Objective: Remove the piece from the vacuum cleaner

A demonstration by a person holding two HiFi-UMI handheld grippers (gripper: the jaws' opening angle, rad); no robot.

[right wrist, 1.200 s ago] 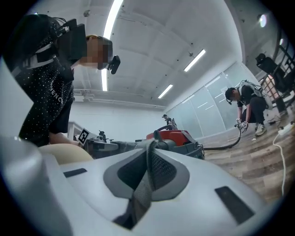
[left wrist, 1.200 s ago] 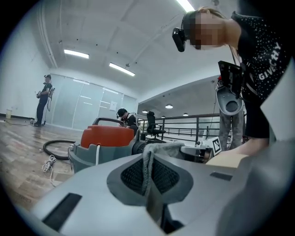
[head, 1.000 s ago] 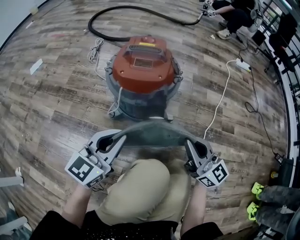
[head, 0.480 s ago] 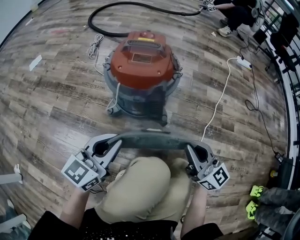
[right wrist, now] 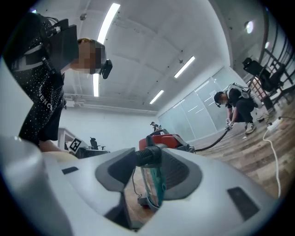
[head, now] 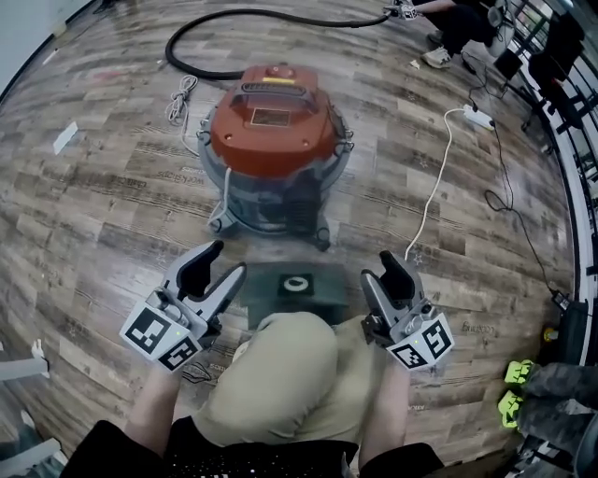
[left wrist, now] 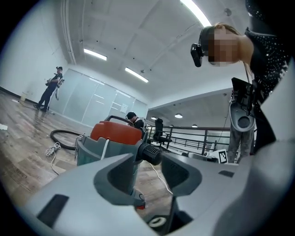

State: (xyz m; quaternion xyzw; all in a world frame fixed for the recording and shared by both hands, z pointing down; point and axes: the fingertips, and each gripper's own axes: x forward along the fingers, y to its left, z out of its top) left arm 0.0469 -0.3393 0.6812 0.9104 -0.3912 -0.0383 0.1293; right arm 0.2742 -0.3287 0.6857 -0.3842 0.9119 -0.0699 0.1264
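The vacuum cleaner (head: 271, 140) stands on the wood floor, with a red lid over a grey translucent tank. In front of it a dark grey flat piece (head: 297, 289) with a white ring lies on the floor by my knee. My left gripper (head: 224, 261) is just left of the piece and my right gripper (head: 376, 268) just right of it. Both sets of jaws are opening, with nothing between them. In the left gripper view the vacuum cleaner (left wrist: 115, 136) shows past the gripper (left wrist: 152, 161), and the piece (left wrist: 159, 222) lies below. In the right gripper view the vacuum cleaner (right wrist: 162, 137) shows past the gripper (right wrist: 147, 170).
A black hose (head: 171, 49) loops behind the vacuum toward a crouching person (head: 458, 19). A coiled white cord (head: 177, 98) lies at the left. A white cable (head: 434, 187) runs to a power strip (head: 476, 117). Green shoes (head: 514, 392) stand at the right, by a railing.
Both grippers held the grey piece stretched between them before. Both have let go, their jaws stand apart, and the piece lies on the floor between them.
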